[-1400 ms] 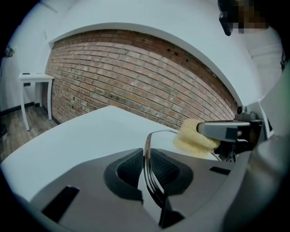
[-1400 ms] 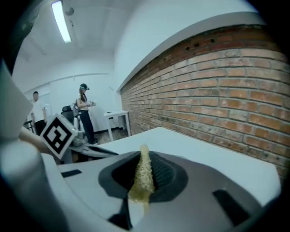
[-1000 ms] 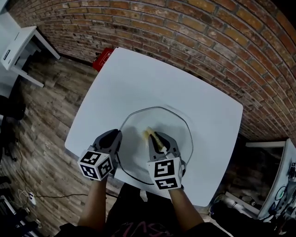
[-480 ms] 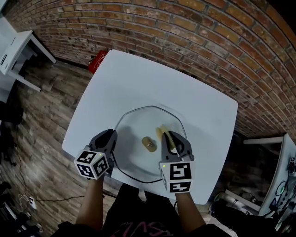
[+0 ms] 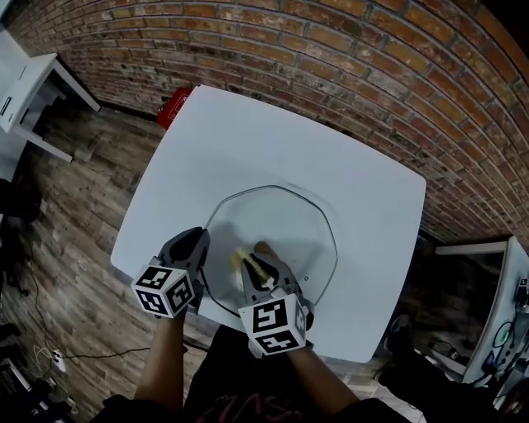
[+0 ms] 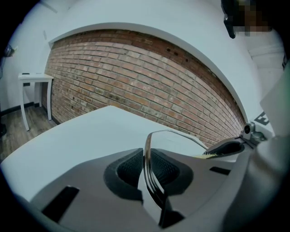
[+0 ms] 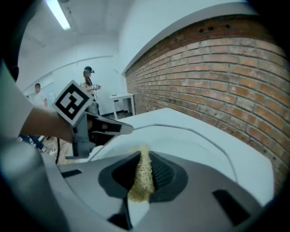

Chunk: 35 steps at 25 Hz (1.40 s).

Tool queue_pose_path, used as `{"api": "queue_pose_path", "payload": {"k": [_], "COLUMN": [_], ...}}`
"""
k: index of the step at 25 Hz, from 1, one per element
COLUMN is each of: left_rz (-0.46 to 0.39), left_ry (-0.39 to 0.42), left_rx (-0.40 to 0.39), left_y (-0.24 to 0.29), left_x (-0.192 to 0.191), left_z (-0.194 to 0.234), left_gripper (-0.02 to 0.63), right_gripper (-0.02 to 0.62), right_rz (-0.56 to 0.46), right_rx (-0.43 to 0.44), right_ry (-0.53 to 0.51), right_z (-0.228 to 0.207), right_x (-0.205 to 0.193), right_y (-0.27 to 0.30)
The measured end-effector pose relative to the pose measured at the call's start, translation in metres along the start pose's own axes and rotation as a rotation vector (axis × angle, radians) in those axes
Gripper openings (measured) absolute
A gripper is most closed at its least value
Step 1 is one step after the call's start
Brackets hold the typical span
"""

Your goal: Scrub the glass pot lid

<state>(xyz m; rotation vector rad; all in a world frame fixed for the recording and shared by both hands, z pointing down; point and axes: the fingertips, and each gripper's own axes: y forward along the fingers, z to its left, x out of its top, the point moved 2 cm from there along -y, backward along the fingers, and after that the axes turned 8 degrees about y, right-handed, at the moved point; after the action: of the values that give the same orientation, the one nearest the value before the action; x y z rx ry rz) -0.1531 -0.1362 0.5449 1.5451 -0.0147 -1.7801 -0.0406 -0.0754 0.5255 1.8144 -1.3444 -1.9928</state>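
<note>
Scrubbing midway, judging by the pose: left gripper (image 5: 199,240) clamped on near rim of clear round glass pot lid (image 5: 291,221) lying on white square table (image 5: 248,136); right gripper (image 5: 253,264) pinching thin yellow scouring pad (image 5: 242,258) against glass beside brown centre knob (image 5: 265,248); cleaned share not discernible.

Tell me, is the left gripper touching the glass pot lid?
Touching. Left gripper view: the left gripper clamps the rim of the glass pot lid between both pads.

Red brick wall (image 5: 331,49), dark wood-plank floor (image 5: 74,206), white square table (image 5: 248,140), white side desk (image 5: 33,83), ceiling strip light (image 7: 58,13).
</note>
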Motion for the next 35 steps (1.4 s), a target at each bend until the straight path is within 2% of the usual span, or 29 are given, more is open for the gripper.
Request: {"api": "queue_pose_path", "payload": {"k": [7, 11, 14, 17, 20, 23, 25, 28, 35], "left_rz": [-0.005, -0.003, -0.002, -0.005, -0.006, -0.006, -0.007, -0.008, -0.007], "left_ry": [0.000, 0.001, -0.003, -0.007, -0.008, -0.007, -0.006, -0.003, 0.000], "left_rx": [0.000, 0.002, 0.004, 0.005, 0.010, 0.009, 0.008, 0.004, 0.005], "left_y": [0.002, 0.002, 0.001, 0.000, 0.000, 0.000, 0.000, 0.000, 0.000], "left_x": [-0.001, 0.002, 0.001, -0.001, -0.002, -0.001, -0.001, -0.001, -0.002], "left_z": [0.000, 0.000, 0.000, 0.000, 0.000, 0.000, 0.001, 0.002, 0.001], "left_gripper": [0.055, 0.055, 0.055, 0.055, 0.055, 0.055, 0.055, 0.055, 0.055], "right_gripper": [0.058, 0.058, 0.058, 0.058, 0.058, 0.058, 0.058, 0.058, 0.058], "right_rz": [0.009, -0.013, -0.061, -0.095, -0.080, -0.036, -0.009, 0.024, 0.082], "right_rx": [-0.285, -0.351, -0.303, -0.145, 0.047, 0.159, 0.165, 0.121, -0.122], "right_ry": [0.125, 0.158, 0.155, 0.130, 0.080, 0.034, 0.007, 0.019, 0.096], "right_z": [-0.123, -0.143, -0.121, -0.060, 0.017, 0.065, 0.072, 0.053, -0.042], "right_x": [-0.021, -0.019, -0.004, 0.010, 0.009, -0.005, -0.012, -0.023, -0.053], "right_y": [-0.045, -0.060, -0.064, -0.060, -0.050, -0.038, -0.032, -0.031, -0.060]}}
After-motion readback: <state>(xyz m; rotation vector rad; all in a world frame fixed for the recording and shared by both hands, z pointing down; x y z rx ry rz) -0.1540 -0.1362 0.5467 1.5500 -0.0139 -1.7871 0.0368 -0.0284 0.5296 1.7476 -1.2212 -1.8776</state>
